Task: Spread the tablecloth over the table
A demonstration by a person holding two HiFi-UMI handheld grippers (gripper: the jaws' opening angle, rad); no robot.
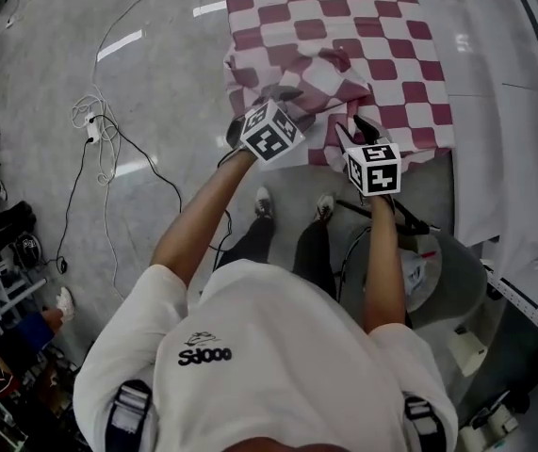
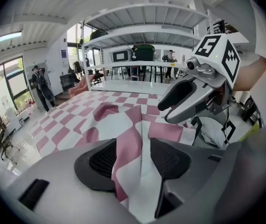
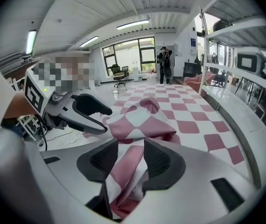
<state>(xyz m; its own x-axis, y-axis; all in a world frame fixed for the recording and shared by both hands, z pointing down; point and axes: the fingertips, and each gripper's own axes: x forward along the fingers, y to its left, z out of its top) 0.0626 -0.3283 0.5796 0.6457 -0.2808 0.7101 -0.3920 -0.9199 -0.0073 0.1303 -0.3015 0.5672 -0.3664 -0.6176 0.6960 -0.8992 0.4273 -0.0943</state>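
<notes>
head view, left tongs (image 1: 283, 97) and right tongs (image 1: 363, 127) spread around bunched tablecloth (image 1: 344, 26) edge, floor (image 1: 155, 92) at left

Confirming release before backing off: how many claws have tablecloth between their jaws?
2. The left claw and the right claw, at the bunched near edge of the tablecloth, each open with a fold between its jaws. Neither hidden.
</notes>
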